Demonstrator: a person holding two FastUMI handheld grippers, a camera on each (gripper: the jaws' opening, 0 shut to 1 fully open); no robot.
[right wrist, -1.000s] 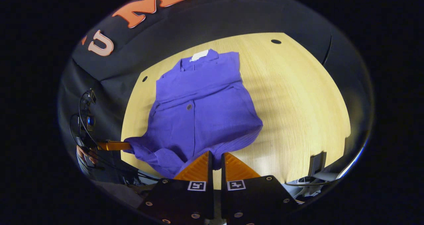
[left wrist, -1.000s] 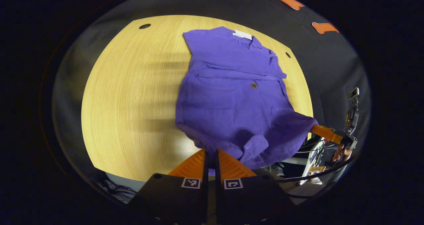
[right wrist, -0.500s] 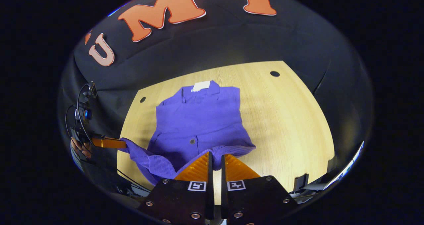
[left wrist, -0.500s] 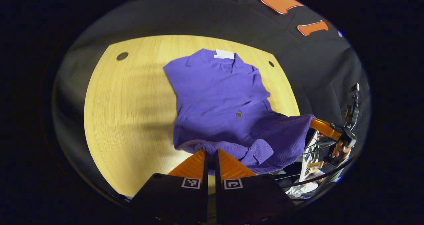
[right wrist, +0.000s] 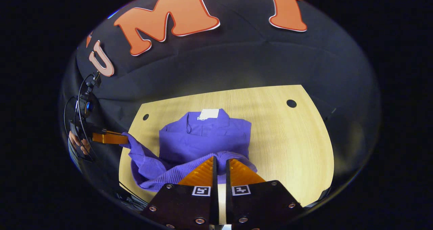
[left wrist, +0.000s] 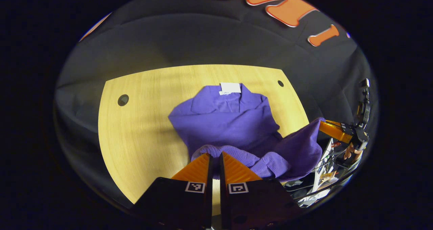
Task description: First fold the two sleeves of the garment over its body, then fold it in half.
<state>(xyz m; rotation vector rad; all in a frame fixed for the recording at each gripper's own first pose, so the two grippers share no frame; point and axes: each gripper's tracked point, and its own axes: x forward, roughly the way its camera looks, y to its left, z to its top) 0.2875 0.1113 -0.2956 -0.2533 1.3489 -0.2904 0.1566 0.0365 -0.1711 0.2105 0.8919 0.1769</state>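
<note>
Purple shirt [left wrist: 233,121] lies on the wood table [left wrist: 135,121], collar w/ white tag [left wrist: 230,87] at 12 o'clock, bottom hem lifted toward 6. Left gripper [left wrist: 215,160] fingers nearly together, pinching the ribbed hem; right gripper [right wrist: 220,165] same, hem clamped between narrow fingers. In the left gripper view the right gripper sits at 3 o'clock w/ cloth draped off it. Knit looks soft, light, floppy, so it sags between the two holds. Prob. best to keep hold at both hem corners, spread apart, so the edge stays taut for the half fold.
</note>
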